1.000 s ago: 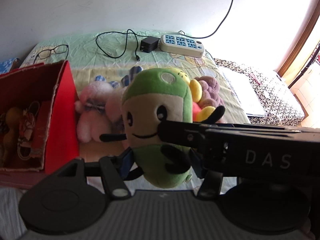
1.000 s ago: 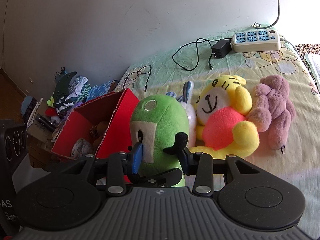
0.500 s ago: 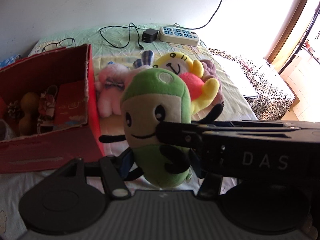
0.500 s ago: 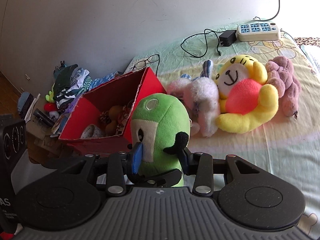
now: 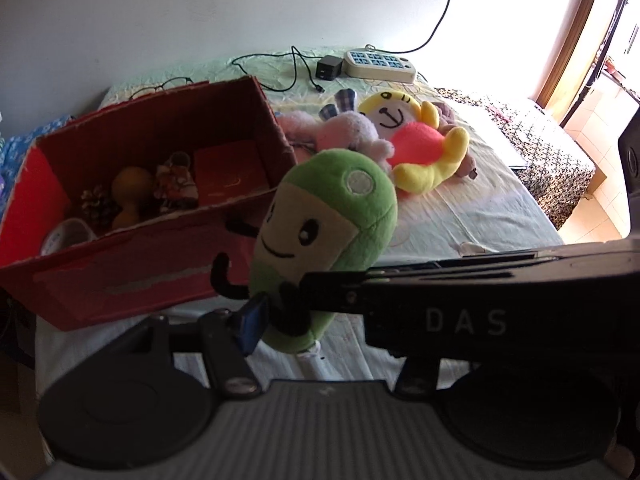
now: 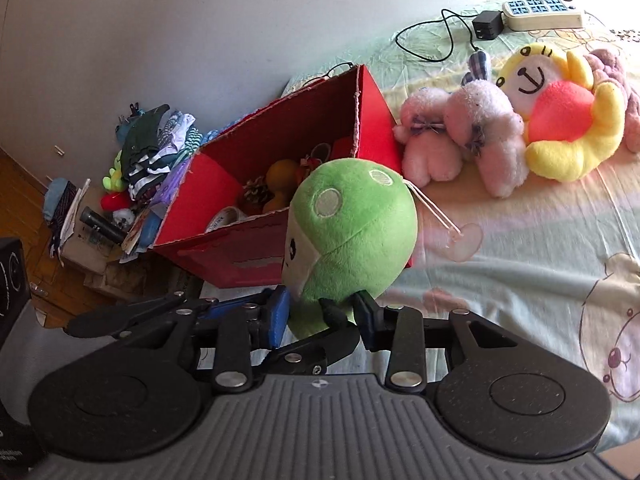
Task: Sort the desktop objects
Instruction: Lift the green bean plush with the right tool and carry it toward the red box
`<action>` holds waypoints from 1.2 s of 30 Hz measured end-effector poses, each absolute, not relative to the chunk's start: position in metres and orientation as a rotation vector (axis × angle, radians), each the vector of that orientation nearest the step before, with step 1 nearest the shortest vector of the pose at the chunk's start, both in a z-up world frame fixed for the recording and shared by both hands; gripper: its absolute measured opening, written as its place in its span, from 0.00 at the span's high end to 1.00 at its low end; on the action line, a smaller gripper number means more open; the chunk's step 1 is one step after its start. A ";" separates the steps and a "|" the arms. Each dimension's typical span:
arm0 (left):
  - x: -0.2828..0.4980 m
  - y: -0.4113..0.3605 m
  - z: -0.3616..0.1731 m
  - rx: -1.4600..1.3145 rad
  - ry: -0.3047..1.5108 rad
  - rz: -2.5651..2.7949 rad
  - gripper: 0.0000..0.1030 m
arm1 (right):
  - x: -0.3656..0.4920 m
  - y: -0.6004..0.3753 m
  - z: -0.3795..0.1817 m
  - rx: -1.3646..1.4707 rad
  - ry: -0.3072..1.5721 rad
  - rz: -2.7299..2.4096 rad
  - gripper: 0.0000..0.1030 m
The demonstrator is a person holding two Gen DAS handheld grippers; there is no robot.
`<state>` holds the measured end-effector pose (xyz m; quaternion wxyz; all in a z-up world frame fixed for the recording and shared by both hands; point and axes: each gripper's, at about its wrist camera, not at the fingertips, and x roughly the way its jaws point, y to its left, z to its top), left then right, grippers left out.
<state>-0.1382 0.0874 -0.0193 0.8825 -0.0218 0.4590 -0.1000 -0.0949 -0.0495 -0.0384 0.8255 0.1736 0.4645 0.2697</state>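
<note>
A bed sheet [image 6: 540,264] with cartoon bears is seen under everything. On it an open red cardboard box [image 5: 132,280] is stood, with a pine cone, a gourd and small items seen inside. Beyond the box, a yellow plush [image 6: 560,112] and a pink plush [image 6: 468,128] are laid touching each other. The green plush toy [image 5: 324,236] is held above the sheet, just beside the box's near corner, tilted. It is clamped low on its body by both tools — the left gripper [image 5: 296,316] is closed hard on it, and the right gripper [image 6: 320,312] has just been closing, its pads pressed into the toy.
</note>
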 end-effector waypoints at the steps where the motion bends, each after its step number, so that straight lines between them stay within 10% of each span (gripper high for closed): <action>1: -0.138 0.090 -0.021 -0.054 0.960 -0.214 0.48 | -0.096 -0.048 -0.041 0.375 0.994 0.561 0.64; 5: -0.143 0.097 -0.022 -0.055 0.930 -0.233 0.48 | -0.098 -0.052 -0.044 0.430 1.005 0.531 0.71; 9: -0.145 0.100 -0.036 -0.005 0.854 -0.251 0.20 | -0.096 -0.052 -0.051 0.438 1.012 0.515 0.71; 36: -0.098 0.048 -0.083 0.293 0.818 -0.298 0.06 | -0.051 -0.065 -0.073 0.136 0.986 0.755 0.53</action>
